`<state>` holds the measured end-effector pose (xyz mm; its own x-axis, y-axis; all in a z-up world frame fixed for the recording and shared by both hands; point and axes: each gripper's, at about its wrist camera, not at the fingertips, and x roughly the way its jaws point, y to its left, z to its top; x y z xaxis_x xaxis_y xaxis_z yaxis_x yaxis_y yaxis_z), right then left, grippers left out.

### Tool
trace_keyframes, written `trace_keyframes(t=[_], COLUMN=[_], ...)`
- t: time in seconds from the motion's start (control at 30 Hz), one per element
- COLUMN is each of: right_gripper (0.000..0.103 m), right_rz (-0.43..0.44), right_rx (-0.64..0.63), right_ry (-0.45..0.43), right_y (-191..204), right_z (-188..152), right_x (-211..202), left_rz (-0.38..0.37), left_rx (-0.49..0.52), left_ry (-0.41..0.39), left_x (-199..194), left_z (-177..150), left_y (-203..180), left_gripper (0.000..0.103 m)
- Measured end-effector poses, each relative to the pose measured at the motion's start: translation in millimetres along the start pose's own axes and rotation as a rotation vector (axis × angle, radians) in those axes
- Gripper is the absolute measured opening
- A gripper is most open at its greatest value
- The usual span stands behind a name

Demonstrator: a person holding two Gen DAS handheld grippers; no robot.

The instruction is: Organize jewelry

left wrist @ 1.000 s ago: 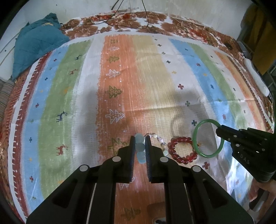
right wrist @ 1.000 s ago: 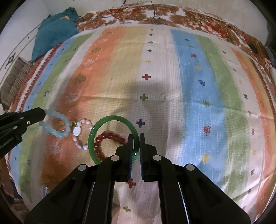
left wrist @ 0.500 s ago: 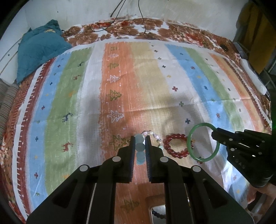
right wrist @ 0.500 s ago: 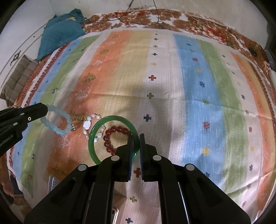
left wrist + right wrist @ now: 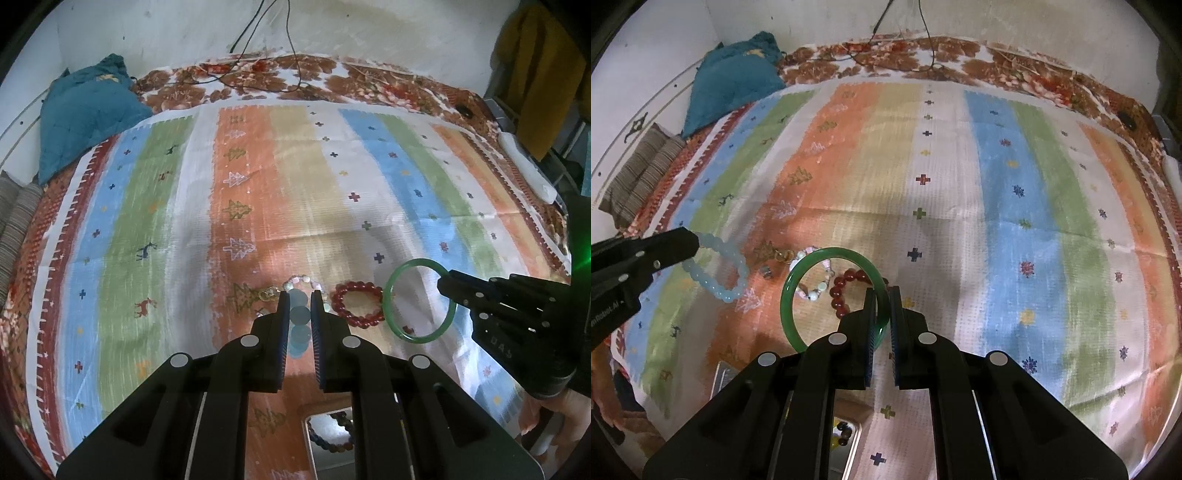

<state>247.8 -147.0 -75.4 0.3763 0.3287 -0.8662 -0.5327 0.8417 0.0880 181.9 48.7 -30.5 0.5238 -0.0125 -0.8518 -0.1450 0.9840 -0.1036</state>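
Note:
My left gripper (image 5: 298, 297) is shut on a pale blue bead bracelet (image 5: 298, 314), which hangs clear of the striped cloth; the right wrist view shows that bracelet (image 5: 718, 267) dangling from the left gripper (image 5: 696, 240). My right gripper (image 5: 882, 291) is shut on a green bangle (image 5: 798, 273), lifted above the cloth; in the left wrist view the bangle (image 5: 391, 310) hangs from the right gripper (image 5: 443, 282). A red bead bracelet (image 5: 356, 304) and a pearl bracelet (image 5: 301, 280) lie on the cloth between them.
A striped cloth (image 5: 314, 177) covers the bed. A shiny tray (image 5: 332, 432) holding dark bead bracelets sits under the grippers at the near edge. A teal quilt (image 5: 85, 110) lies at the far left, cables (image 5: 258, 74) at the far edge. A hand (image 5: 554, 424) holds the right gripper.
Both grippers have risen and drawn back with their bracelets, so the bed looks smaller. The tray has come into view at the bottom. The red and pearl bracelets stayed on the cloth.

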Motion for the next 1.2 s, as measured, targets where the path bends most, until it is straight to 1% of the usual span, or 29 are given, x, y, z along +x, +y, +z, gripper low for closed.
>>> trace_keyframes(t=[0.27,0.6,1.07,1.2], right_gripper=[0.008,0.008,0.008,0.008], right_rz=[0.009,0.022,0.032,0.038], right_rx=[0.004,-0.004,-0.014,-0.017], right_ry=[-0.004,-0.038,-0.045,-0.041], right_y=[2,7,13,17], right_z=[-10,-22,-43,-51], right_x=[-9,-28,-43,-46], left_rz=[-0.023,-0.047,-0.049,-0.054], left_rx=[0.014,0.033,0.041,0.047], left_ry=[-0.030,-0.066,-0.069,-0.080], left_x=[-18,-38,-44,-51], left_z=[-10,-25,-40,-49], left_y=[-8,-18,-22,-22], left_gripper=[0.011,0.011,0.011,0.011])
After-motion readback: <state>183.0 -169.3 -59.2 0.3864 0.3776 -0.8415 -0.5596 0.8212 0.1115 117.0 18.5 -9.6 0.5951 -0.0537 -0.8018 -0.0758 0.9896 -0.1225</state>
